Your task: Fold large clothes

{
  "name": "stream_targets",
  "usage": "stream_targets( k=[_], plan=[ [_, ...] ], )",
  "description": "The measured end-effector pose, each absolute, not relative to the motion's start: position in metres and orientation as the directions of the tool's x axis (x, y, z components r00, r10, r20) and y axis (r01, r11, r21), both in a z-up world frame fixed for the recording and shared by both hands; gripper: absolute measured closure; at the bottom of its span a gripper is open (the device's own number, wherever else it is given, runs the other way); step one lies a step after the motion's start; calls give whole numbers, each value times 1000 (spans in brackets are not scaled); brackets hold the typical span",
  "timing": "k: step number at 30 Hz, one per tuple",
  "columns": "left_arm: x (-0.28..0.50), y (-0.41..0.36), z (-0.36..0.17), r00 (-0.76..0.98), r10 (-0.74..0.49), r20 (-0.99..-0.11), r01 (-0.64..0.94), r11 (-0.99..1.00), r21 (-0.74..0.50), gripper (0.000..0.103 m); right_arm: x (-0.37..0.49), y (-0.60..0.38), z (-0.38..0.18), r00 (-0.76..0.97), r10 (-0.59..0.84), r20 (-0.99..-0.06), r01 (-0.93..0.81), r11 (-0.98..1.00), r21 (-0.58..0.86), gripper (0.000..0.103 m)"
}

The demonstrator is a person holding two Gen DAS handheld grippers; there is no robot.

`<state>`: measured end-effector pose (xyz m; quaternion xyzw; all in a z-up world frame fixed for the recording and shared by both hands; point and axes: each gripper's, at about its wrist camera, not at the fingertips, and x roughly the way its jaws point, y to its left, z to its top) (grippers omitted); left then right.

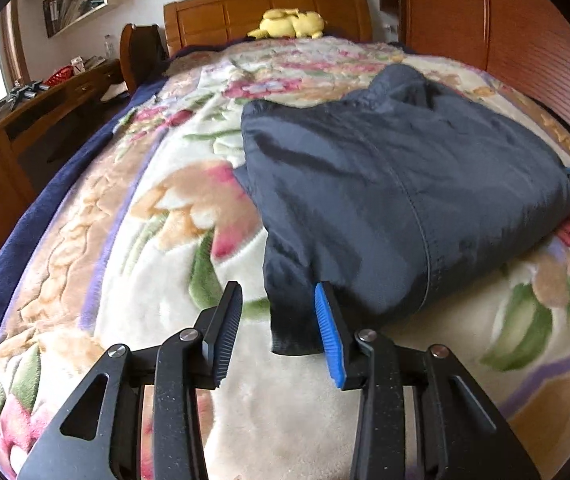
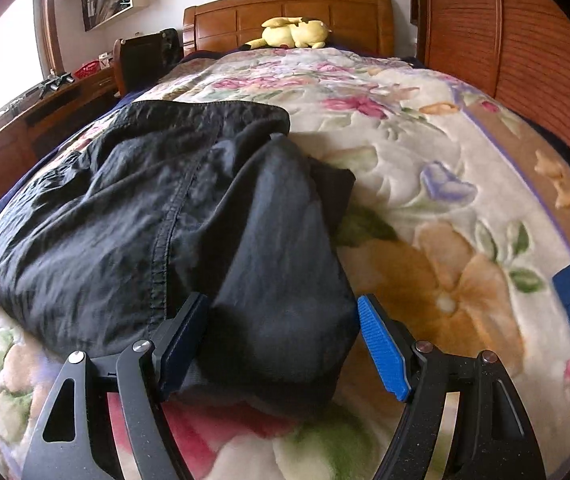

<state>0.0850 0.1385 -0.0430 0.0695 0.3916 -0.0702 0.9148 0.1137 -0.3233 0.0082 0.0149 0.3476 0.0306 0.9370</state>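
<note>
Lying on a flowered blanket (image 1: 133,208) that covers the bed, a dark jacket (image 1: 385,184) is seen bunched into a loose, partly folded heap, well short of the wooden headboard (image 1: 269,10). A stitched seam (image 1: 417,208) runs down the jacket toward its near edge. In the left wrist view the jacket sits to the right of the bed's middle; in the right wrist view the same jacket (image 2: 133,220) fills the left and centre.

The left gripper (image 1: 279,336) is held partly open at the jacket's near left corner. A narrow dark end of cloth, perhaps a cuff (image 1: 293,336), hangs between the jaws beside the blue pad; a clear gap is left to the black pad, so nothing is pinched.

The right gripper (image 2: 283,344) is spread wide around a rounded bulge of the jacket's near right end. Cloth fills most of the space between the jaws, and the dark pad on the left appears to touch it, while a sliver of blanket is seen before the blue pad. No grip is made.

A yellow soft toy (image 1: 289,24) rests against the headboard. A wooden bench (image 1: 41,108) with a red basket (image 1: 61,76) stands left of the bed, and a slatted wooden wardrobe (image 1: 525,48) stands to its right.
</note>
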Motion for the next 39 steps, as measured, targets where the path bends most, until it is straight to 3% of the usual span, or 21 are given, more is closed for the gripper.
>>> stream_targets(
  k=[15, 21, 29, 39],
  plan=[
    [95, 140, -62, 649, -94, -755, 182, 983, 34, 63, 102, -316, -4, 793, 58, -606, -55, 998, 24, 26],
    [91, 141, -60, 666, -86, -741, 177, 983, 45, 63, 94, -325, -4, 775, 142, -616, -97, 990, 105, 32],
    [82, 135, -49, 697, -124, -706, 210, 977, 35, 64, 84, -321, -2, 768, 169, -617, -121, 985, 119, 52],
    [88, 134, -52, 681, -134, -720, 209, 978, 16, 67, 86, -319, -4, 763, 187, -619, -132, 982, 134, 57]
  ],
)
